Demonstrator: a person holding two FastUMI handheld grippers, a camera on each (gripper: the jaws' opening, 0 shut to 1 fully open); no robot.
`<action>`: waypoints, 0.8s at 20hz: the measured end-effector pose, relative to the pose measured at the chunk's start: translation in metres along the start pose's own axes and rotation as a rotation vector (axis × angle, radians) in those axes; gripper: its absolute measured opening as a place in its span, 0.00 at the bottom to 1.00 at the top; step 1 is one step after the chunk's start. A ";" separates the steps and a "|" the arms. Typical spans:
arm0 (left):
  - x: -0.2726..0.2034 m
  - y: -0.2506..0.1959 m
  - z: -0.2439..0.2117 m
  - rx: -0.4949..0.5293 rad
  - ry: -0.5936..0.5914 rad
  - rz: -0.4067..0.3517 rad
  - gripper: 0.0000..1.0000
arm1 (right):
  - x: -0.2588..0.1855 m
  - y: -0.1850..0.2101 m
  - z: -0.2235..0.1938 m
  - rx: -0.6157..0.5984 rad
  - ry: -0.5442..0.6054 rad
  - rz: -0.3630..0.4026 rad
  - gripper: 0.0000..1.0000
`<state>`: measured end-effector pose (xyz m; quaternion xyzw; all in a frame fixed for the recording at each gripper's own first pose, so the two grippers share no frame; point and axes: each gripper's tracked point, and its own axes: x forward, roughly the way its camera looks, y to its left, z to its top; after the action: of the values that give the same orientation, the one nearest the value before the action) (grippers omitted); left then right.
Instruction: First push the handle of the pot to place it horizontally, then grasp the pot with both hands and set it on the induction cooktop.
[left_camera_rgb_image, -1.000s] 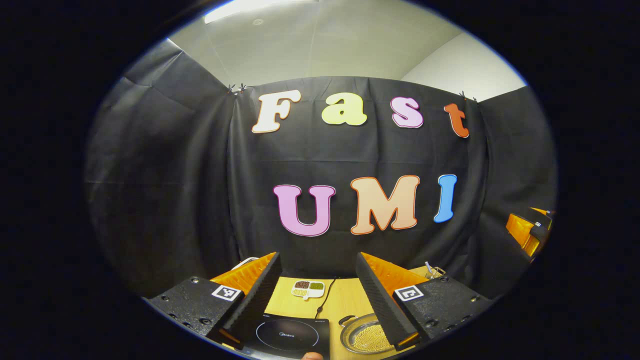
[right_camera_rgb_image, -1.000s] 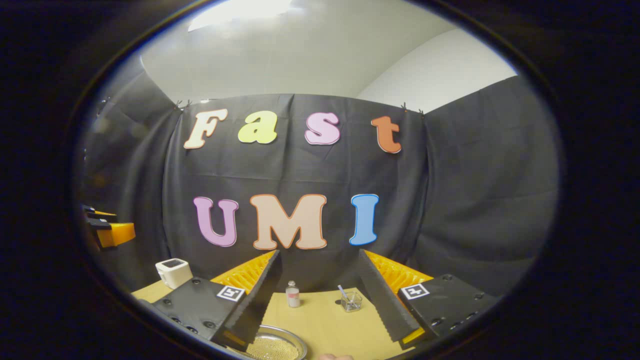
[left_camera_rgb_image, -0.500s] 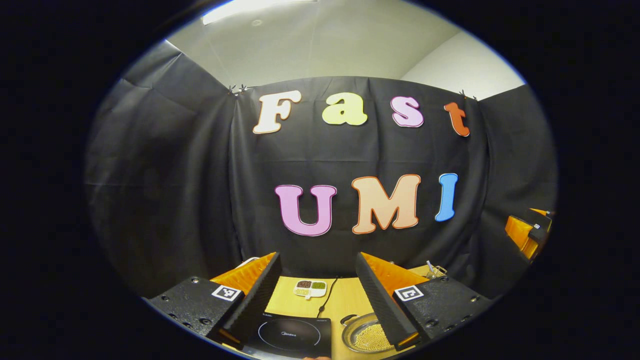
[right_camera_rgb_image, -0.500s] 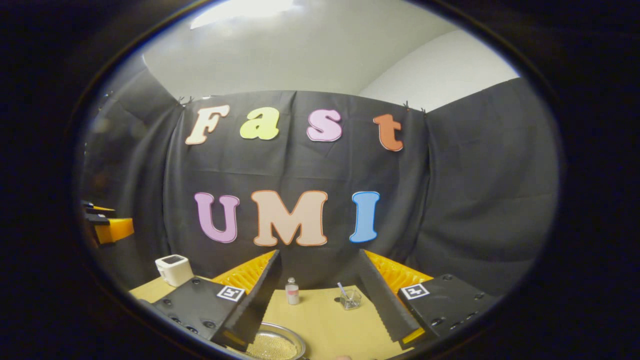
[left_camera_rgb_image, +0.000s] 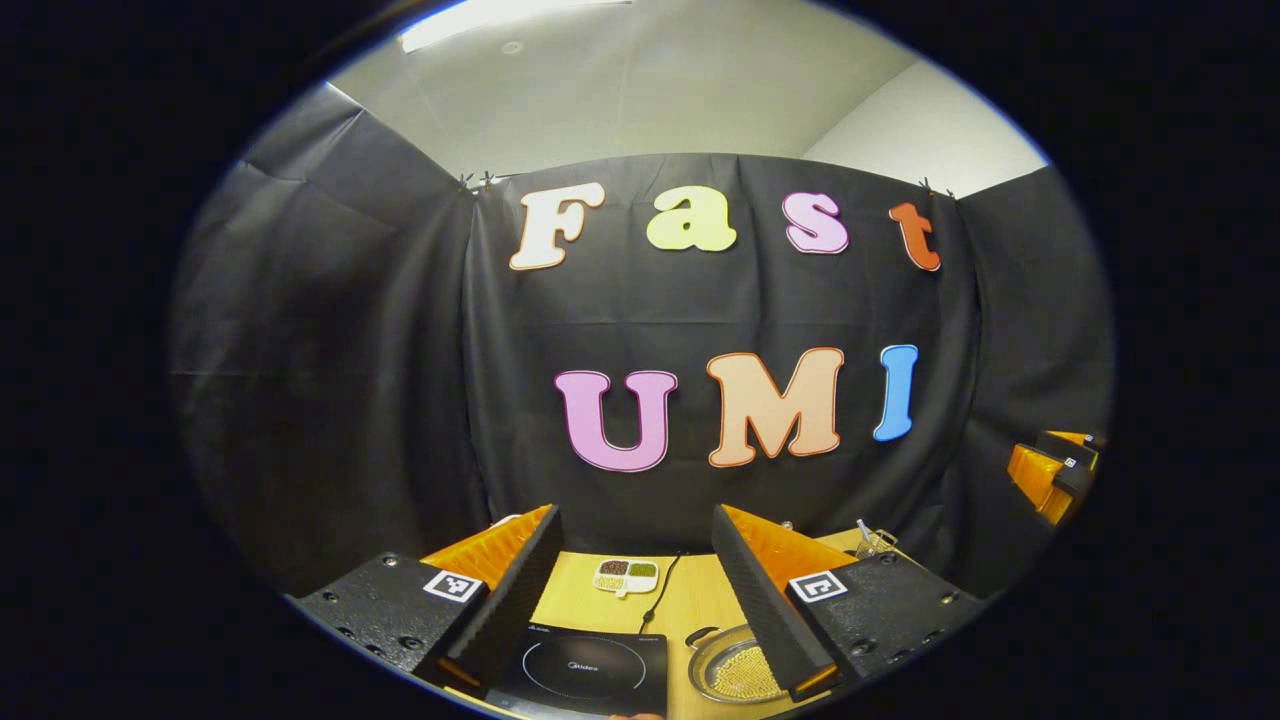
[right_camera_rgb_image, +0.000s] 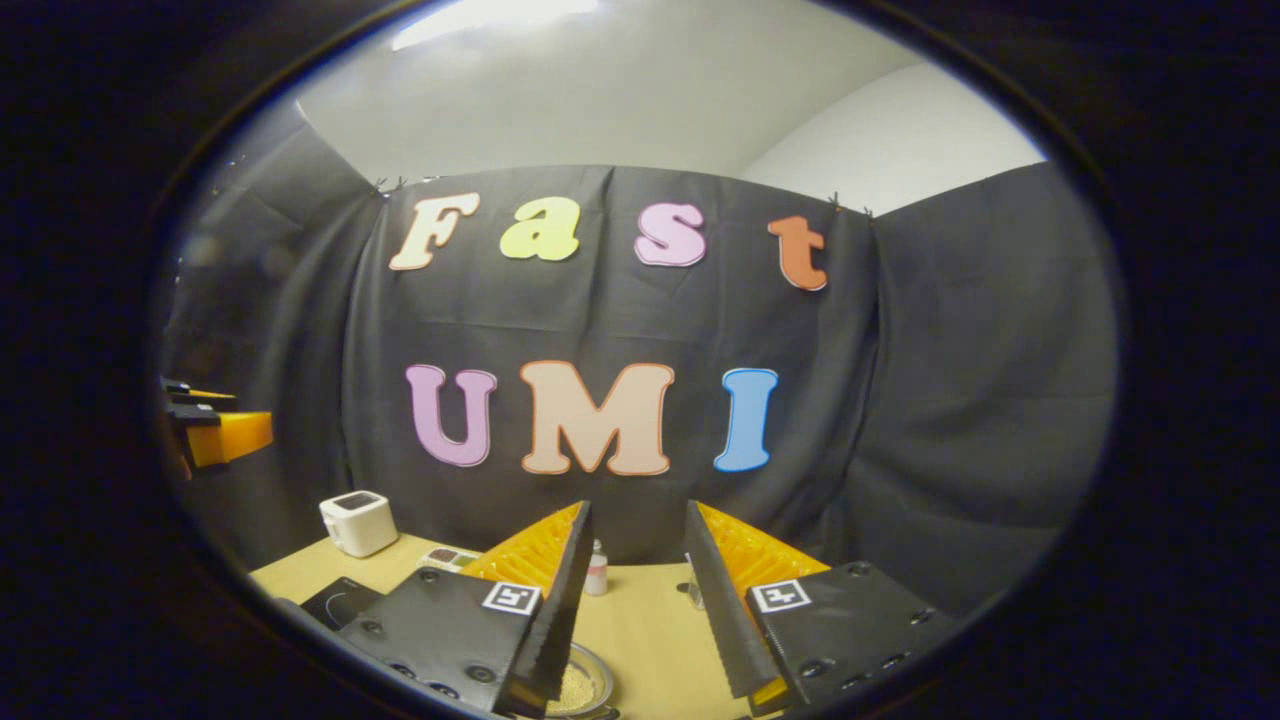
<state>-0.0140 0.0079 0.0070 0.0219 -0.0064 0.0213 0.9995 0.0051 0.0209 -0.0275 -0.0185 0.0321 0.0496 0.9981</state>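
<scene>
Above the table (left_camera_rgb_image: 690, 600), both grippers, left (left_camera_rgb_image: 635, 540) and right (right_camera_rgb_image: 635, 530), point level at the wall, jaws spread, holding nothing.

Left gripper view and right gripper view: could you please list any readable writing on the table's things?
No text can be read.
Cooktop: a small mark in its ring, too small to read.
White box: dark top panel, nothing legible.
Small bottle: label blurred.
Marker squares on the left gripper: patterns, no words.
</scene>
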 end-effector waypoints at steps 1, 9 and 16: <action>0.000 0.001 -0.002 0.002 0.002 0.001 0.92 | 0.000 0.000 -0.003 -0.002 0.009 -0.004 0.58; 0.004 0.002 -0.006 0.002 0.018 0.008 0.92 | 0.001 0.015 -0.008 -0.002 0.026 0.036 0.20; 0.006 0.005 -0.004 0.006 0.012 0.017 0.92 | 0.014 0.030 -0.023 -0.010 0.046 0.082 0.24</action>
<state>-0.0086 0.0130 0.0032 0.0246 -0.0004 0.0301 0.9992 0.0147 0.0508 -0.0520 -0.0234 0.0554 0.0900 0.9941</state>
